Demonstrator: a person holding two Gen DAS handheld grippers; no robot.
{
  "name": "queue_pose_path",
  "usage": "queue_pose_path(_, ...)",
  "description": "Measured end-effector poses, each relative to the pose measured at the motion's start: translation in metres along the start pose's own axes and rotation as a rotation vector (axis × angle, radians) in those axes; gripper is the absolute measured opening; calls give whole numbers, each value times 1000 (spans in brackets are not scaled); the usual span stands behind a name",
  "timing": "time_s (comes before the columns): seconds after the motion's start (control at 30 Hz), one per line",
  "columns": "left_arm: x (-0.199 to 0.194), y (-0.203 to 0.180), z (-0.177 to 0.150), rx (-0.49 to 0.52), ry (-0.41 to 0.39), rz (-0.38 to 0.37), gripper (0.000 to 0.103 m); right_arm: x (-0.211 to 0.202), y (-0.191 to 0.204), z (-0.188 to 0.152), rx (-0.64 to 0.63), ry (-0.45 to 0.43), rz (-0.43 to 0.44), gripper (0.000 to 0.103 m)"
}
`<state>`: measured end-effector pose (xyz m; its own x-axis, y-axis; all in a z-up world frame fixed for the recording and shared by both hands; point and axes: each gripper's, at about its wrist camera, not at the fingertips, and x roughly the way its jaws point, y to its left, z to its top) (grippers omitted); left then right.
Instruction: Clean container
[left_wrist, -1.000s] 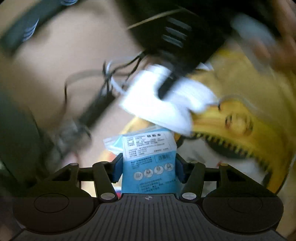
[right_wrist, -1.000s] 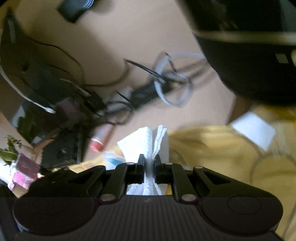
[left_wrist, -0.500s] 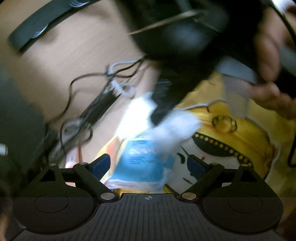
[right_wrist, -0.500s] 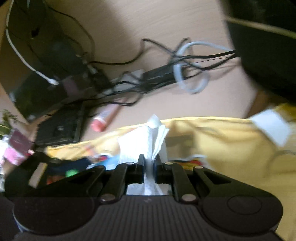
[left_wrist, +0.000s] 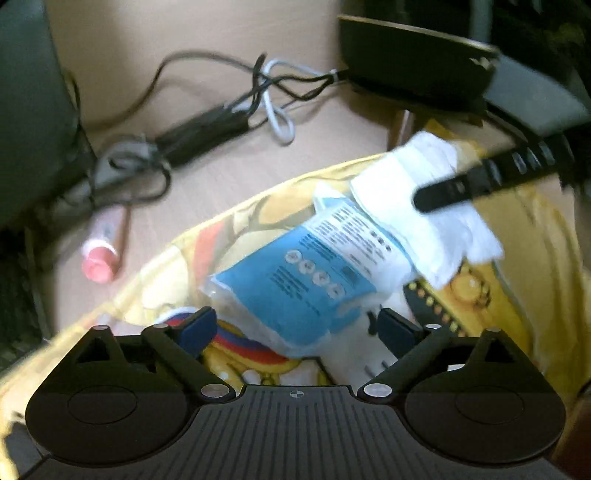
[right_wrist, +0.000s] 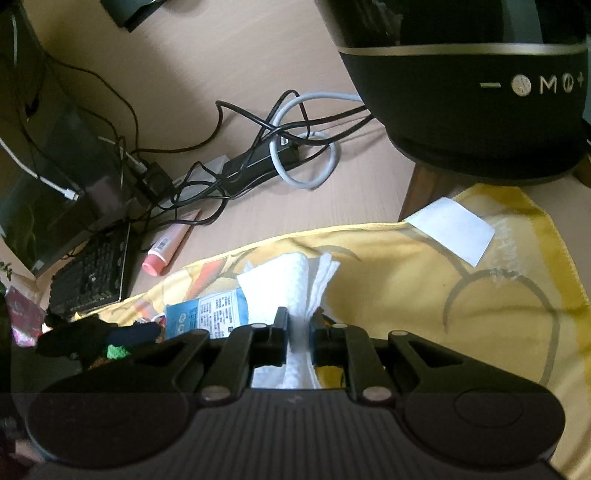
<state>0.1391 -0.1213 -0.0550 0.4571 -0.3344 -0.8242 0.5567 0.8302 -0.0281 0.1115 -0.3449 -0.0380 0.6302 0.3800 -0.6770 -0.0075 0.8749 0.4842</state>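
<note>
Jaws first: my left gripper (left_wrist: 295, 326) stands wide, having just been opening, and the blue tissue packet (left_wrist: 310, 280) lies between its blue pads (left_wrist: 195, 326) without either one pressing on it. The packet rests tilted on the yellow cloth (left_wrist: 517, 295), its white printed end pointing up and to the right.

My right gripper (right_wrist: 298, 325) is nearly closed, its jaws having eased apart only slightly, and they pinch a folded white tissue (right_wrist: 291, 277) that stands up between them. In the left wrist view that tissue overlaps the far end of the packet, with one black finger (left_wrist: 480, 181) of my right gripper lying across it.

Beyond the cloth is the pale wooden worktop (right_wrist: 258, 48). A pink tube (right_wrist: 168, 243) lies on it just off the cloth's left edge, beside a black keyboard (right_wrist: 92, 273). Farther back a tangle of black and grey cables (right_wrist: 280, 147) runs over a black power strip (right_wrist: 255, 162). A white paper label (right_wrist: 452, 229) sits at the cloth's far edge. Above it stands a round black container (right_wrist: 461, 103) with a gold band and white control marks on its side, well apart from both my jaws.
</note>
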Motion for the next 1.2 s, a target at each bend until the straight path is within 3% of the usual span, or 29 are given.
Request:
queue_pose_path(0.1, 11, 22, 16, -158, 56, -130, 101, 0, 5, 3, -10, -15, 13, 13)
queue_pose_path(0.17, 19, 32, 22, -234, 77, -170, 101, -2, 7, 5, -30, -27, -1, 13)
queue_pose_path(0.3, 24, 27, 19, -303, 31, -141, 101, -1, 7, 6, -11, -56, -30, 13)
queue_pose_path(0.33, 22, 24, 17, -312, 14, -138, 97, -2, 7, 6, 7, -72, -35, 13)
queue_pose_path(0.37, 20, 22, 16, -322, -4, -142, 84, -2, 8, 6, 23, -91, -40, 13)
queue_pose_path(0.47, 12, 16, 10, -327, -47, -143, 80, -2, 12, 6, 36, -120, -37, 13)
queue_pose_path(0.53, 9, 12, 7, -291, -66, -122, 80, 0, 16, 7, 11, -119, -34, 13)
queue_pose_path(0.6, -1, 3, 6, -217, -108, -52, 79, 2, 16, 7, 26, -112, -20, 13)
queue_pose_path(0.73, -25, -33, -8, 98, -265, 157, 79, 2, 12, 6, 117, -86, 106, 13)
queue_pose_path(0.8, -33, -53, -21, 238, -302, 223, 80, -2, 15, 6, 102, -101, 110, 13)
queue_pose_path(0.97, -37, -82, -41, 356, -302, 217, 80, -13, 28, 18, 63, -140, 148, 13)
queue_pose_path(1.1, -37, -93, -47, 408, -304, 225, 80, -5, 44, 21, 26, -37, 266, 13)
queue_pose_path(1.2, -37, -89, -47, 379, -280, 207, 80, 2, 53, 7, -42, 38, 240, 13)
